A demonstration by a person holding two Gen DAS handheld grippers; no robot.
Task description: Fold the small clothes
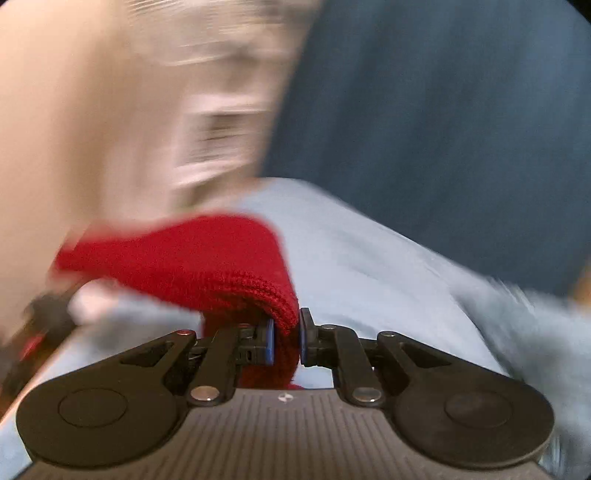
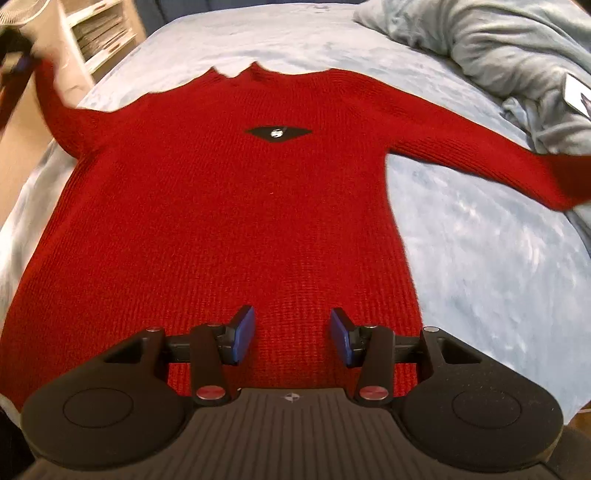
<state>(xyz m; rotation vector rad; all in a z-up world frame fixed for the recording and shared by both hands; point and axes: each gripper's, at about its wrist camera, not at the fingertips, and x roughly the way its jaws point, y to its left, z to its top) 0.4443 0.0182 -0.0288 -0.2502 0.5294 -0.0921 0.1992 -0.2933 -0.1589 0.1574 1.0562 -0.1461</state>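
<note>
A red knit sweater (image 2: 229,206) lies flat on a light blue bed cover (image 2: 480,258), neck at the far end, with a small black label (image 2: 279,132) below the collar. Its right sleeve stretches out flat to the right. My left gripper (image 1: 286,341) is shut on the cuff of the left sleeve (image 1: 207,266) and holds it lifted; it shows blurred at the far left of the right wrist view (image 2: 18,70). My right gripper (image 2: 292,338) is open and empty, hovering over the sweater's hem.
A crumpled grey-blue blanket (image 2: 498,48) lies at the bed's far right with a white card (image 2: 578,94) on it. A pale shelf unit (image 2: 99,33) stands beyond the bed's left edge. A dark blue wall (image 1: 443,129) lies behind the bed in the left wrist view.
</note>
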